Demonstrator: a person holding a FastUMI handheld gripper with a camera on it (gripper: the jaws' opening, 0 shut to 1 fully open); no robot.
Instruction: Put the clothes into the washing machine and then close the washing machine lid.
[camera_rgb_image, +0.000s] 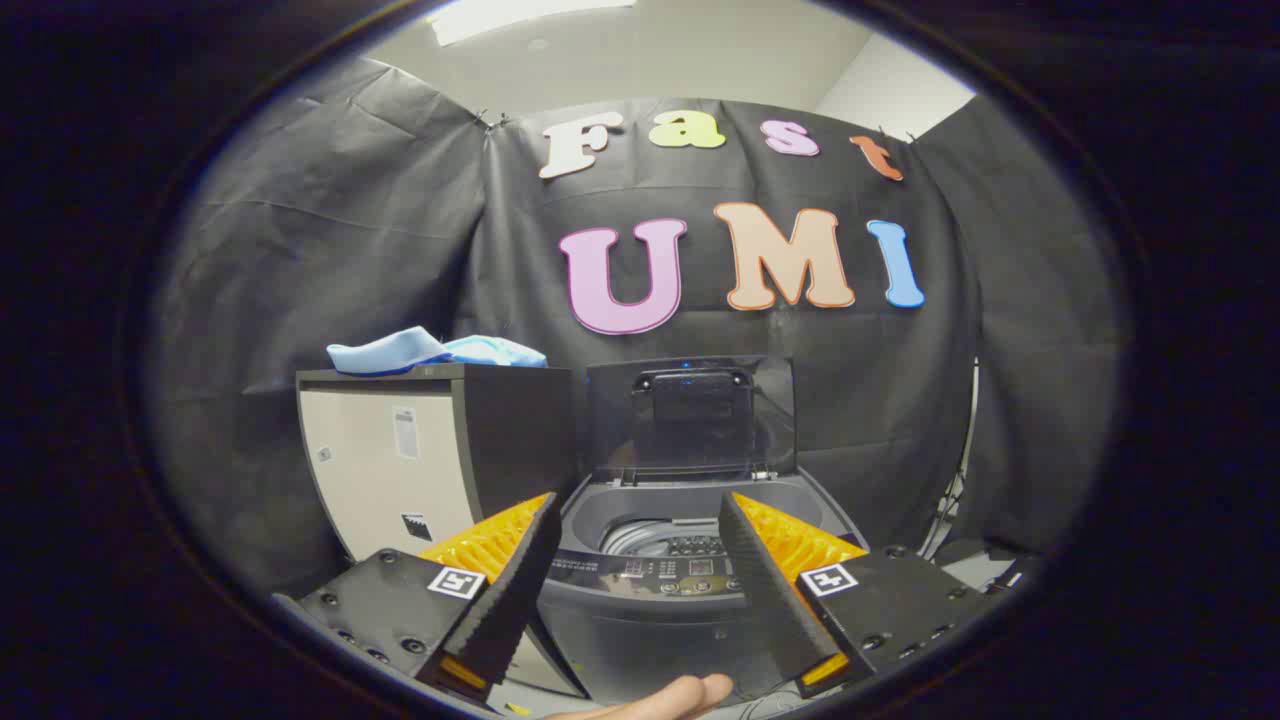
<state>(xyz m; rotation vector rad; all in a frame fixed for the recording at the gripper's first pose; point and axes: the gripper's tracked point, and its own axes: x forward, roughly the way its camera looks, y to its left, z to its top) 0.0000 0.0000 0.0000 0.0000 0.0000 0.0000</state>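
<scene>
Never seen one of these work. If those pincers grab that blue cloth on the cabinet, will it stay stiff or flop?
The blue cloth lies rumpled and sagging over the cabinet top, so it would probably droop and hang. It looks thin, likely light. The open gripper holds nothing.

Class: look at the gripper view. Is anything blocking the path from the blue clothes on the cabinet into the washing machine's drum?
Nothing visible does. The blue clothes lie on the cabinet beside the washing machine; its lid stands raised and the drum is exposed. The gripper is open, holding nothing.
</scene>
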